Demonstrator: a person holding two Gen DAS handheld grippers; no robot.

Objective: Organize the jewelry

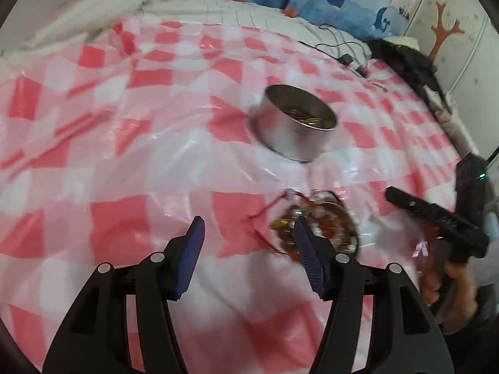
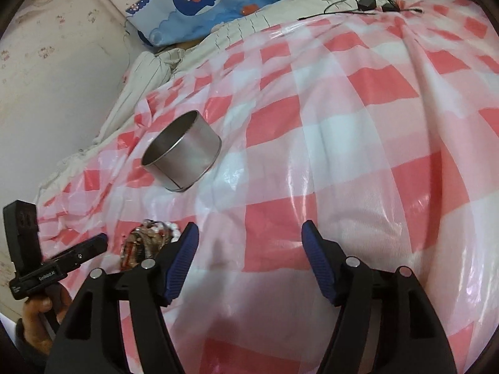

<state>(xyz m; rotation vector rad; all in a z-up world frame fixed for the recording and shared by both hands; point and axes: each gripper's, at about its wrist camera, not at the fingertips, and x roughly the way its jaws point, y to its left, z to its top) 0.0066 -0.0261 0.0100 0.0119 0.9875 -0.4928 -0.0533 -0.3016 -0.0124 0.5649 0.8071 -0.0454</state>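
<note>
Left tool: your left tool (image 1: 248,227) has its blue pads apart with nothing between them; the right pad's tip overlaps the near edge of the jewelry in the left wrist view, and whether it touches is hard to tell through the blur.
Right tool: your right tool (image 2: 249,233) stands wide apart over bare checked cloth, holding nothing.
Jewelry: the jewelry pile (image 1: 321,224), beaded bracelets with red cord and some gold-coloured pieces, lies on the cloth just beside the left tool's right pad; from the right wrist view it sits left of your right tool's left pad (image 2: 146,240).
Tin: the round metal tin (image 1: 296,124) stands open beyond the pile, apart from it, with gold-coloured pieces inside.
Cloth: the pink-and-white checked plastic cloth (image 2: 327,124) covers the bed, shiny and wrinkled.
Background: a blue whale-print pillow (image 2: 199,3) lies at the far edge, and black cables (image 1: 346,53) lie near the cloth's far side.
Your hand: your right hand (image 1: 449,283) shows at the edge, gripping its handle.
</note>
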